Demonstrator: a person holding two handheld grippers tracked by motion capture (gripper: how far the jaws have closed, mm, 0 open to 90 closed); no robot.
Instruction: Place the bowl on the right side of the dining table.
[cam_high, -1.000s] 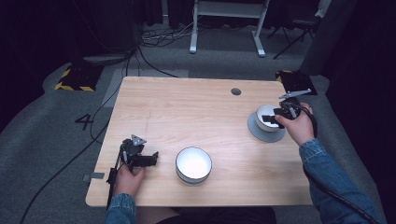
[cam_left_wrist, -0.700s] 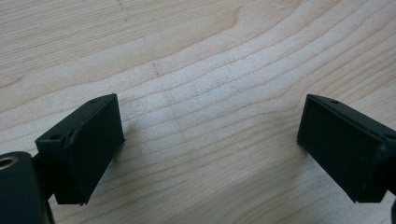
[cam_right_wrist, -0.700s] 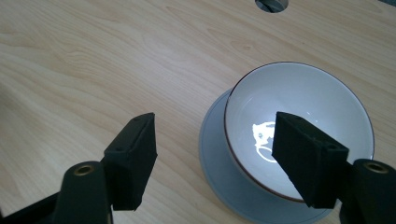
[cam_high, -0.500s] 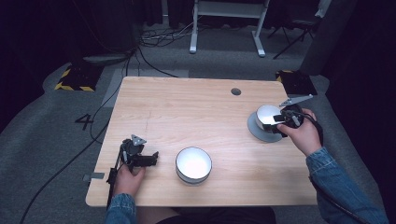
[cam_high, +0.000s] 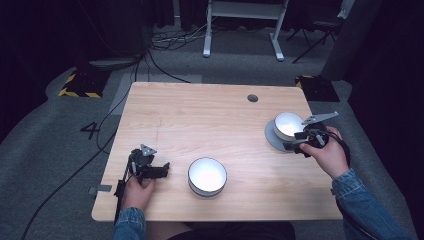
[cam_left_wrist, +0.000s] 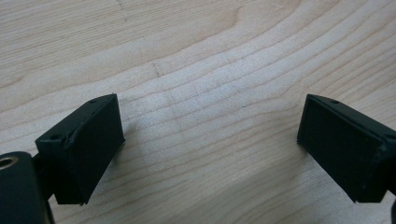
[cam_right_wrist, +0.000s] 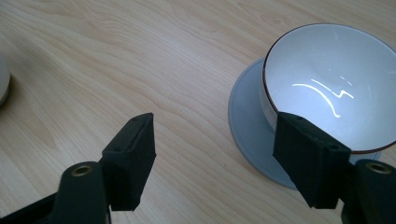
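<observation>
A white bowl with a dark rim (cam_high: 288, 124) (cam_right_wrist: 327, 88) stands on a grey plate (cam_high: 270, 136) (cam_right_wrist: 247, 126) at the table's right side. Just to its near right, my right gripper (cam_high: 295, 141) (cam_right_wrist: 215, 135) is open; one jaw stands in front of the bowl's near rim and the other over bare wood. A second white bowl (cam_high: 207, 176) sits near the front middle, its edge at the left of the right gripper view (cam_right_wrist: 2, 79). Left of that bowl my left gripper (cam_high: 162, 169) (cam_left_wrist: 210, 116) is open over bare wood, with nothing between its jaws.
The wooden table (cam_high: 200, 115) has a small round hole (cam_high: 252, 98) at the back right. Cables (cam_high: 107, 130) trail off its left edge to the floor. A white stand (cam_high: 240, 25) is beyond the table.
My right gripper has drawn back from over the bowl on the plate toward the near edge. The bowl stays on the plate. The left gripper has not moved.
</observation>
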